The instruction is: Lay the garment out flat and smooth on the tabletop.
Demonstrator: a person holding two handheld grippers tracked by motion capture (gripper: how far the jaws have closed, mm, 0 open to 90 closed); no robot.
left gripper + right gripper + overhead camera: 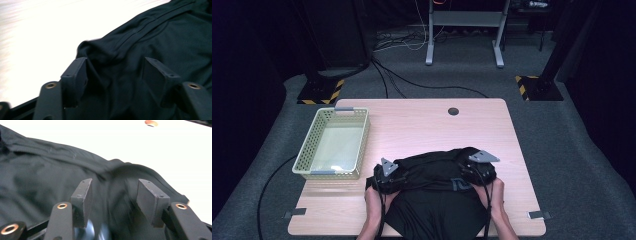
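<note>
A black garment (437, 172) lies bunched on the near middle of the wooden table (422, 122) and hangs over its front edge. Both hands come in from below, one on each side of it. My left gripper (388, 174) sits at the garment's left end. In the left gripper view its jaws (113, 67) stand apart over a folded seam of the black cloth (155, 32), which lies between them. My right gripper (479, 166) rests at the garment's right end. Its jaws (115, 187) are also apart, with a hump of cloth (50, 175) between them.
A pale green mesh basket (309, 145) stands at the table's left side, nothing in it. A round cable hole (453, 111) sits near the far edge and shows again as the hole (151, 123). Cables and stand legs cover the floor beyond.
</note>
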